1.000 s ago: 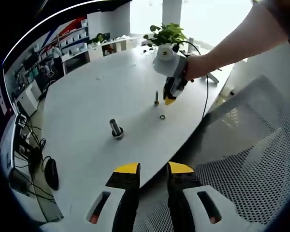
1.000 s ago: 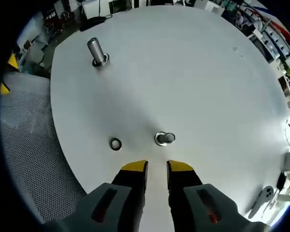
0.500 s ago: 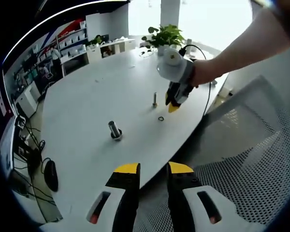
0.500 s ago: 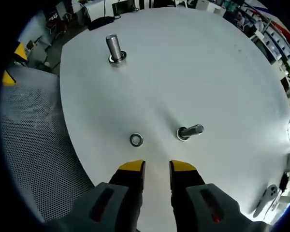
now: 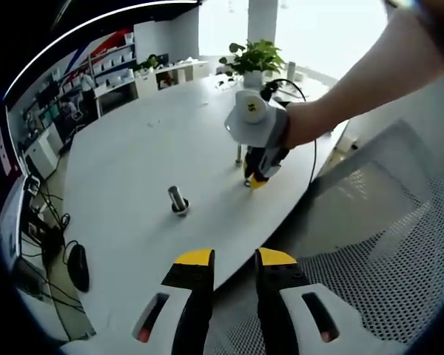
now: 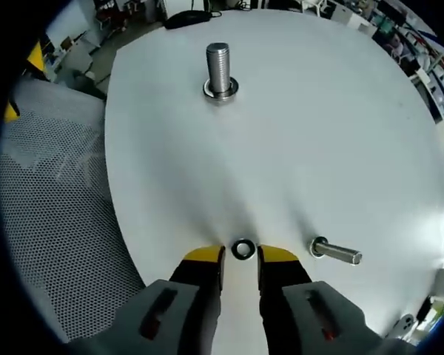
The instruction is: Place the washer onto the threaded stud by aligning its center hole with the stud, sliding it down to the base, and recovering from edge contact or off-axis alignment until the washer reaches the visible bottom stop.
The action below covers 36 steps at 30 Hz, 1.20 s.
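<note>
Right claw (image 6: 240,255) apart, straddling washer (image 6: 242,248) flat on surface (image 6: 296,148). Close squarely on rim; stud (image 6: 337,254) at 3 o'clock. Left claw (image 5: 233,259) apart, idle.

Your right hand-held gripper (image 6: 240,257) is pointing down with its yellow-tipped jaws slightly parted. In the left gripper view your bare arm (image 5: 370,78) is reaching in from 1 o'clock. Your left hand-held gripper (image 5: 231,259) is hanging back, jaws parted.
</note>
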Tool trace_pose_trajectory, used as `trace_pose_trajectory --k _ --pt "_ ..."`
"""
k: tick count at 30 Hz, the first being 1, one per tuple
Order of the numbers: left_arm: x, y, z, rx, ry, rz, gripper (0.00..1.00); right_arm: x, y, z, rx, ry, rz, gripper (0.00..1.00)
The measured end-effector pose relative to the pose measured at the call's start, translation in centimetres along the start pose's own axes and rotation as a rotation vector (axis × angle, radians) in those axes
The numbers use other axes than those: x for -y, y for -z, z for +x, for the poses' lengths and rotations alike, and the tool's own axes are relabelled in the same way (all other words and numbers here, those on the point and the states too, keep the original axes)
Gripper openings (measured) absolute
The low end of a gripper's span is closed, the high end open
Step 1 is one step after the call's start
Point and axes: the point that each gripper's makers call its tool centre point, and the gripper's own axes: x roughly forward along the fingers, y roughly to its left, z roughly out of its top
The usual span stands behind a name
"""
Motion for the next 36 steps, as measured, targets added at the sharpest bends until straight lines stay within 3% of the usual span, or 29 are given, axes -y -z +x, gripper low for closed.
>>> trace_pose_trajectory --k 10,19,23,29,36 --pt "-0.1 -0.1 0.1 -0.001 0.002 -0.007 0.19 0.7 -0.1 0.2 -0.041 -0.03 -0.006 0.1" --pt "0.0 0.0 0.1 -0.008 0.005 -0.006 0.19 -0.3 0.5 -0.1 -0.084 -0.058 -0.263 0.19" --pt "0.1 0.1 0.2 -0.015 0.009 -0.009 0.19 0.0 0.5 -0.2 -0.034 -0.073 -0.173 0.2" --pt "0.0 0.0 0.1 -0.011 0.005 -0.01 0.19 -0.1 1.1 -0.3 -0.084 -0.069 -0.226 0.21" --pt "0.1 0.2 0.2 -0.019 0.011 -0.006 0.19 0.3 1.1 -0.2 -0.061 -0.068 -0.227 0.19"
